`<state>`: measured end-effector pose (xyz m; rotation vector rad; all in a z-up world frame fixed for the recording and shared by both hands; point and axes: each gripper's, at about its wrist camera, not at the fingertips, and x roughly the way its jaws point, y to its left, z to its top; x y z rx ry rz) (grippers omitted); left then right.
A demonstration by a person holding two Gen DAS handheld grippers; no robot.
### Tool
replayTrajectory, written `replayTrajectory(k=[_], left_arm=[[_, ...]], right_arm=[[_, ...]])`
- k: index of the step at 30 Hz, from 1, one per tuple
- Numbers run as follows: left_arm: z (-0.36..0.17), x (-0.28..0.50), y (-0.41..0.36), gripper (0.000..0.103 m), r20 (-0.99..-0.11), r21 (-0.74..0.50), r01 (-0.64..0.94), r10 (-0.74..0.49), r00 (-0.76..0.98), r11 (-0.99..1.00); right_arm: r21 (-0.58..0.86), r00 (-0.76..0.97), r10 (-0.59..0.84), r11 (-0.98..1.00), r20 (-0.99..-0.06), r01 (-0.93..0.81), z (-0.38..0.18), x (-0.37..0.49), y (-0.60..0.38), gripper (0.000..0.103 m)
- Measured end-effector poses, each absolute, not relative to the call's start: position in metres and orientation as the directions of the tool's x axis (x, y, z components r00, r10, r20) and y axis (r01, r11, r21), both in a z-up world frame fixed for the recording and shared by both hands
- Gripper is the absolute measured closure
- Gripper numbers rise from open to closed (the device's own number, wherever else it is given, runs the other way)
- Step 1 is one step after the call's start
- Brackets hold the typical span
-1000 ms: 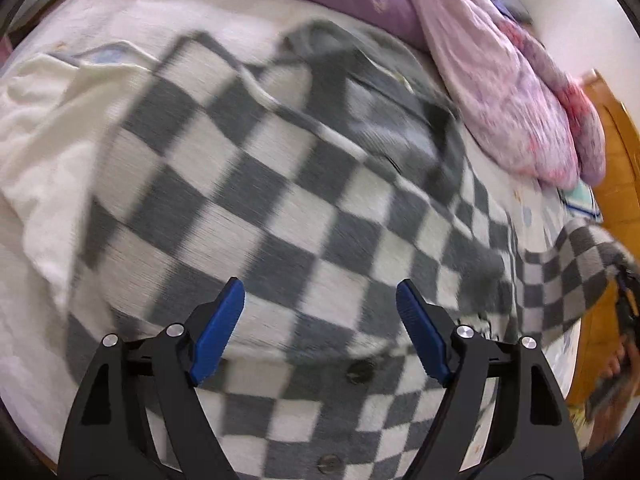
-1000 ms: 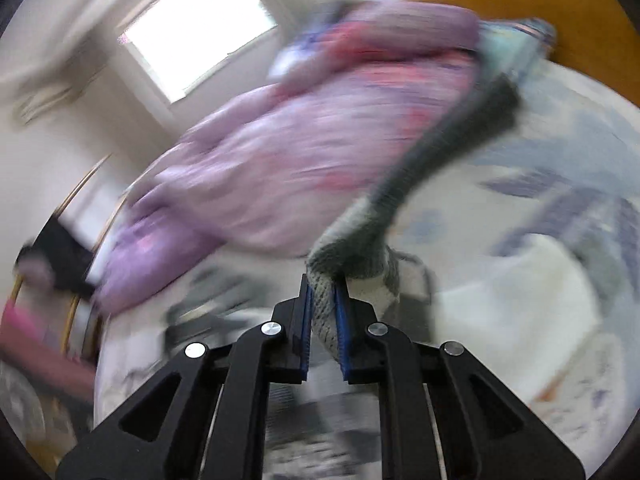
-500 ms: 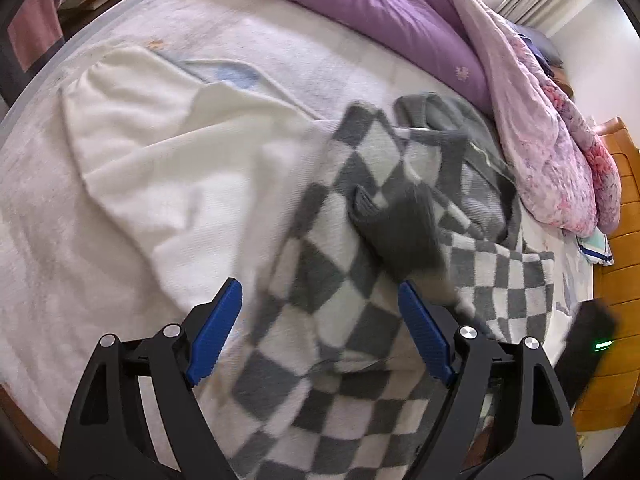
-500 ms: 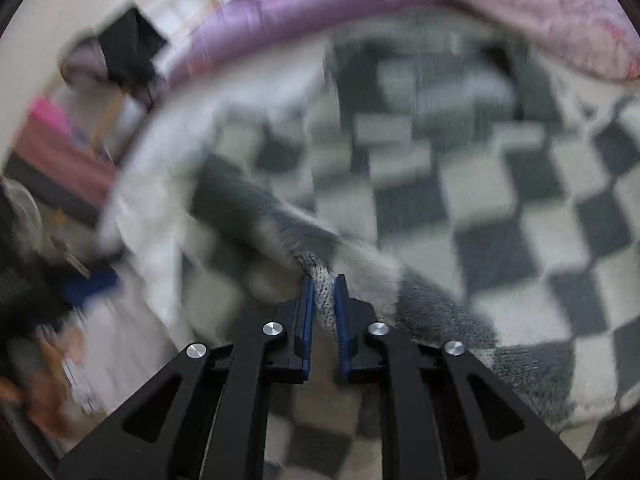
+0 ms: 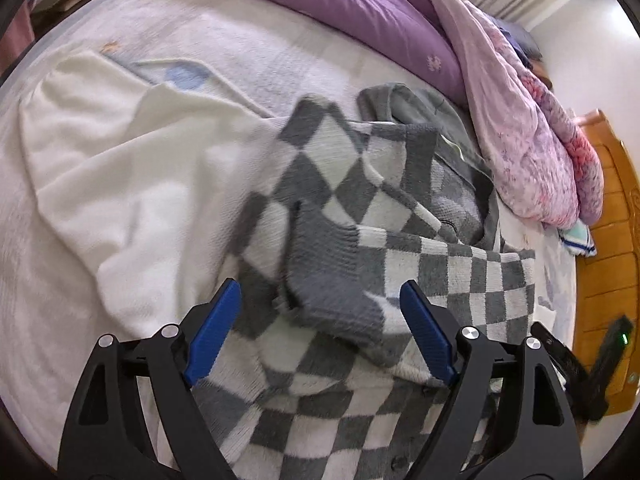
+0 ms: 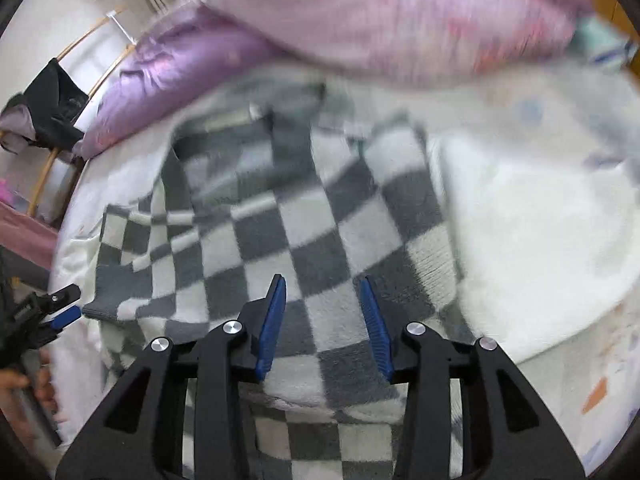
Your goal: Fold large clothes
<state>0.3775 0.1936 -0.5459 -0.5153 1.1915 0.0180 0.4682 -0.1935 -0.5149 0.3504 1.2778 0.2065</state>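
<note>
A grey-and-white checkered cardigan [image 5: 400,216] lies rumpled on the bed, one sleeve with a plain grey cuff [image 5: 332,280] folded across its body. My left gripper [image 5: 320,320] is open and empty, hovering just above that cuff. In the right wrist view the cardigan [image 6: 300,220] spreads out ahead, blurred. My right gripper [image 6: 322,320] is open and empty, low over the cardigan's near part. The left gripper also shows in the right wrist view [image 6: 60,312] at the far left edge.
A cream white garment [image 5: 120,184] lies left of the cardigan, touching it. A purple and pink quilt [image 5: 500,92] is bunched along the far side of the bed. A wooden headboard [image 5: 616,216] stands at the right. The bed sheet [image 5: 240,40] is pale.
My right gripper has opened and let go of the cardigan sleeve, which now lies folded across the cardigan. The left gripper has stayed open and drawn back over the cuff.
</note>
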Motion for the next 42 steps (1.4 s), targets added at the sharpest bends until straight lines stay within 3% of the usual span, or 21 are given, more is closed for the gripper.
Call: replayTrajectory(k=[1,3,6,9,13,16,18,20,26,32,35,37,38,41,42], left_arm=[[-0.547,0.381,0.190,0.020,-0.889,-0.367,-0.274,-0.248,0.384,0.889],[-0.553,0.389,0.180,0.019,-0.898,-0.351,-0.257,-0.246,0.365,0.900],[-0.566,0.398,0.168,0.019,-0.917,-0.323,-0.251,-0.236,0.323,0.913],[-0.575,0.405,0.160,0.018,-0.932,-0.285,-0.253,-0.206,0.298,0.924],[-0.577,0.415,0.157,0.016,-0.932,-0.282,-0.261,-0.199,0.302,0.923],[-0.569,0.422,0.157,0.016,-0.931,-0.276,-0.241,-0.196,0.309,0.930],[-0.560,0.432,0.161,0.016,-0.931,-0.260,-0.223,-0.182,0.317,0.939],[-0.554,0.443,0.170,0.016,-0.927,-0.263,-0.222,-0.183,0.327,0.939],[-0.573,0.501,0.215,0.014,-0.948,-0.287,-0.316,-0.220,0.230,0.904],[-0.603,0.550,0.219,0.014,-0.971,-0.234,-0.259,-0.215,0.100,0.937],[-0.617,0.562,0.215,0.026,-0.978,-0.210,-0.234,-0.205,0.048,0.949],[-0.620,0.568,0.211,0.043,-0.983,-0.183,-0.211,-0.181,0.028,0.960],[-0.621,0.572,0.207,0.044,-0.985,-0.170,-0.191,-0.168,0.022,0.967],[-0.630,0.578,0.194,0.053,-0.994,-0.102,-0.110,-0.106,-0.024,0.989],[-0.633,0.579,0.191,0.062,-0.996,-0.087,-0.091,-0.090,-0.029,0.992]], right_arm=[[0.395,0.250,0.369,0.916,-0.895,0.063,-0.527,0.476,-0.201,0.086],[0.235,0.213,0.212,0.968,-0.954,0.089,-0.547,0.487,-0.214,0.103],[0.231,0.220,0.190,0.956,-0.957,0.179,-0.560,0.485,-0.249,0.103],[0.141,0.223,0.094,0.969,-0.970,0.205,-0.570,0.487,-0.276,0.103],[0.216,0.183,0.176,0.951,-0.967,0.224,-0.579,0.498,-0.294,0.103],[0.288,0.181,0.253,0.934,-0.950,0.209,-0.557,0.501,-0.293,0.096],[0.367,0.224,0.320,0.905,-0.921,0.214,-0.538,0.506,-0.295,0.085],[0.365,0.246,0.310,0.903,-0.919,0.228,-0.528,0.523,-0.304,0.055],[0.354,0.172,0.315,0.887,-0.933,0.295,-0.556,0.587,-0.329,0.053],[0.285,0.017,0.294,0.908,-0.956,0.308,-0.593,0.627,-0.321,0.047],[0.294,-0.037,0.319,0.908,-0.947,0.299,-0.607,0.634,-0.315,0.047],[0.285,-0.031,0.307,0.913,-0.951,0.294,-0.609,0.638,-0.314,0.047],[0.281,-0.043,0.303,0.920,-0.952,0.274,-0.611,0.641,-0.311,0.048],[0.259,-0.036,0.275,0.935,-0.961,0.243,-0.612,0.644,-0.305,0.060],[0.263,-0.035,0.278,0.935,-0.960,0.236,-0.613,0.644,-0.304,0.063]])
